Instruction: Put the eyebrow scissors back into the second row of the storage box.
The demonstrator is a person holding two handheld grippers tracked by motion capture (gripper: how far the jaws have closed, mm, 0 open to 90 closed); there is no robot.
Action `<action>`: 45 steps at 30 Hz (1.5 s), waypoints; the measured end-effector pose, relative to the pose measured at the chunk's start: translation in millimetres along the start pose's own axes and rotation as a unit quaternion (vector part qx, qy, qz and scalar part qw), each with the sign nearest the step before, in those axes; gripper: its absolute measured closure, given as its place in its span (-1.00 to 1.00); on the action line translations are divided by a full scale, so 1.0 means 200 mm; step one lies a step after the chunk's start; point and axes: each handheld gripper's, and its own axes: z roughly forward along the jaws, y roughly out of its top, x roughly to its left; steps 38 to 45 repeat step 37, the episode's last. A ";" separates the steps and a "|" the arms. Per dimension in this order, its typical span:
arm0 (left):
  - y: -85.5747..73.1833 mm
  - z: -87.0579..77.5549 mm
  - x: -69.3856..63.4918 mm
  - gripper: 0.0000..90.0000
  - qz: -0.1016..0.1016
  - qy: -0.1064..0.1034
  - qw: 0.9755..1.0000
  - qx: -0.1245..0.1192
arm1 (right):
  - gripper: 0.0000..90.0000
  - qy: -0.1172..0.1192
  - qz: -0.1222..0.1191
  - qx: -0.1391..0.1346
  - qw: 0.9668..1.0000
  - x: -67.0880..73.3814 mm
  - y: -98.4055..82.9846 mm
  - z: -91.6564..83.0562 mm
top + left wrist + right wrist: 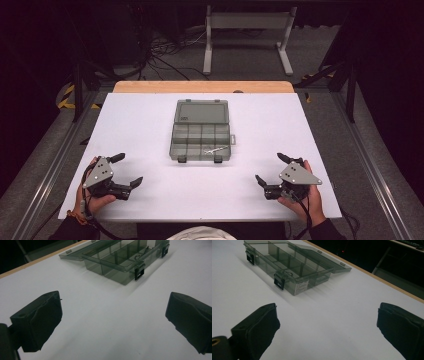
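At the near edge of the white table [150,200], a person's two hands each hold a gripper low over the surface. The left gripper [129,171] sits at the near left corner with its jaws spread wide and nothing between them; its own view shows only bare tabletop in the gap. The right gripper [271,169] sits at the near right corner, likewise spread wide and empty, with bare table between its jaws. Both point inward and forward, toward the middle of the table.

Farther in, at the centre of the table and well apart from both grippers, stands a smoky translucent compartment box [201,141]. Its lid [202,111] is folded fully back and lies flat on the table behind the tray. Two dark latches [181,159] hang on the front wall facing the person. The tray is divided into two rows of compartments. A small pale metal part [215,149] lies in the near row, toward the right end; what it is cannot be told.

Beyond the table a wooden edge [202,87] shows, then dark floor with cables.
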 end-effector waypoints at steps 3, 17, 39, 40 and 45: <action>0.01 -0.02 -0.02 -0.96 0.006 -0.003 1.000 -0.002 | -0.90 0.001 0.004 0.007 1.000 0.00 0.00 0.01; 0.00 -0.01 0.00 -0.95 0.006 0.010 1.000 0.002 | -0.91 0.012 0.004 0.019 1.000 0.01 -0.01 0.05; 0.00 0.02 0.00 -0.92 -0.007 0.021 1.000 0.013 | -0.91 0.014 0.004 0.019 1.000 0.01 -0.01 0.07; 0.00 0.02 0.00 -0.92 -0.007 0.021 1.000 0.013 | -0.91 0.014 0.004 0.019 1.000 0.01 -0.01 0.07; 0.00 0.02 0.00 -0.92 -0.007 0.021 1.000 0.013 | -0.91 0.014 0.004 0.019 1.000 0.01 -0.01 0.07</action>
